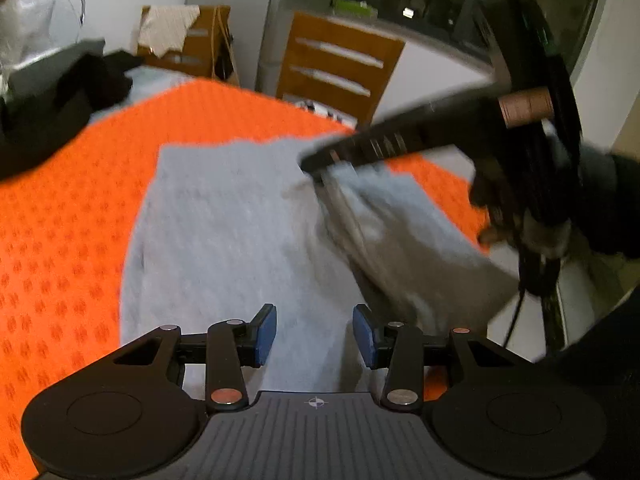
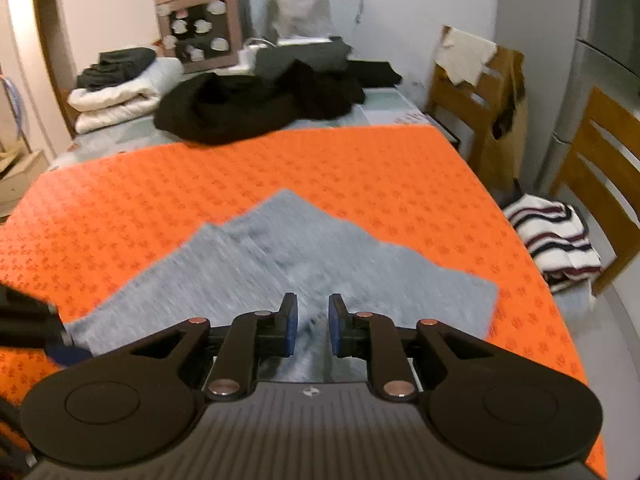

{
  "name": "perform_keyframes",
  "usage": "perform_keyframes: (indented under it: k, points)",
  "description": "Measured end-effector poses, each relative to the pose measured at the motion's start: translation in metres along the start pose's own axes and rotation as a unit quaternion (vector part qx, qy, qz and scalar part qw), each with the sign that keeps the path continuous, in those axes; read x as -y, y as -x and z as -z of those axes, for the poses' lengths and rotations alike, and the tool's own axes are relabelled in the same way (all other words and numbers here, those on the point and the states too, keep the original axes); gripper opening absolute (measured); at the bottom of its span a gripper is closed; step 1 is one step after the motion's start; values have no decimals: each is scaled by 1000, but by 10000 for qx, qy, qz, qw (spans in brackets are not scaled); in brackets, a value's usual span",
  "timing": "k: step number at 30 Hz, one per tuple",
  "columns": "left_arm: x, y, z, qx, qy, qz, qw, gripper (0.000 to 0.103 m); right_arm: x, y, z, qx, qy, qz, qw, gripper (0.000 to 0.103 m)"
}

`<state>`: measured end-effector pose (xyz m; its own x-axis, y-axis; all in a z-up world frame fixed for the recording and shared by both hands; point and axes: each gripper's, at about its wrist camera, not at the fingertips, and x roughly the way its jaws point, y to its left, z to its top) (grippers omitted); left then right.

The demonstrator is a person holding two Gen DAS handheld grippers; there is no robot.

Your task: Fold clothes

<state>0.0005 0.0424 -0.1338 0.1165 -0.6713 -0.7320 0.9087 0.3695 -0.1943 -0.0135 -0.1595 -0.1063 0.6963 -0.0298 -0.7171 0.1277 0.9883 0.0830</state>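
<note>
A light grey garment (image 1: 224,240) lies on the orange patterned tablecloth (image 1: 60,240). My left gripper (image 1: 314,332) is open just above its near edge, with nothing between the blue pads. In the left wrist view my right gripper (image 1: 316,168) holds a raised fold of the grey cloth, motion-blurred. In the right wrist view the right gripper (image 2: 309,330) has its jaws narrowly apart with grey garment (image 2: 280,264) cloth running between them. The left gripper's finger (image 2: 60,350) shows at the left edge.
A pile of black clothes (image 2: 260,100) and folded white and dark items (image 2: 120,88) lie at the table's far end, with a box and a bag behind. Wooden chairs (image 2: 600,168) stand to the right; a striped garment (image 2: 556,240) lies on one seat.
</note>
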Motion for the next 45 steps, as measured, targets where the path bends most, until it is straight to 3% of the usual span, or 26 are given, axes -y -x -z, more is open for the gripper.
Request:
perform_keyframes:
  k: [3,7,11,21,29,35,37,38,40,42,45]
  points:
    - [4,-3,8,106,-100,-90,9999,47,-6,-20,6,-337,251,-94,9991,20]
    - [9,-1,8,141,-142,-199,9996,48,-6,-22,7,-407,393,-155,9983,22]
    - [-3,21,9,286,-139,-342,9989,53,-4,11,6,-174,513,-368,9979,36]
    - [-33,55,32,-45,-862,-618,9943,57,-11,87,58,-432,1148,-694,9900,48]
    - [-24,46,47,-192,-2273,-574,9719,58,-30,104,106,-813,1740,-759,9784,52]
    - [-19,35,50,-109,-3039,-575,9509,60,-49,101,122,-750,2440,-449,9658,51]
    - [-18,34,51,-65,-3214,-581,9451,51,-54,101,126,-706,2682,-284,9603,48]
    - [-17,33,51,-43,-3301,-584,9421,37,-55,100,127,-702,2795,-240,9573,39]
    - [-15,31,52,-56,-3449,-614,9366,16,-56,99,129,-691,3010,-192,9509,35]
    - [-15,31,50,-100,-3338,-643,9404,12,-56,99,131,-700,3141,-166,9467,23]
    - [-12,43,43,-104,-3066,-591,9499,11,-56,101,127,-841,3066,-199,9479,16]
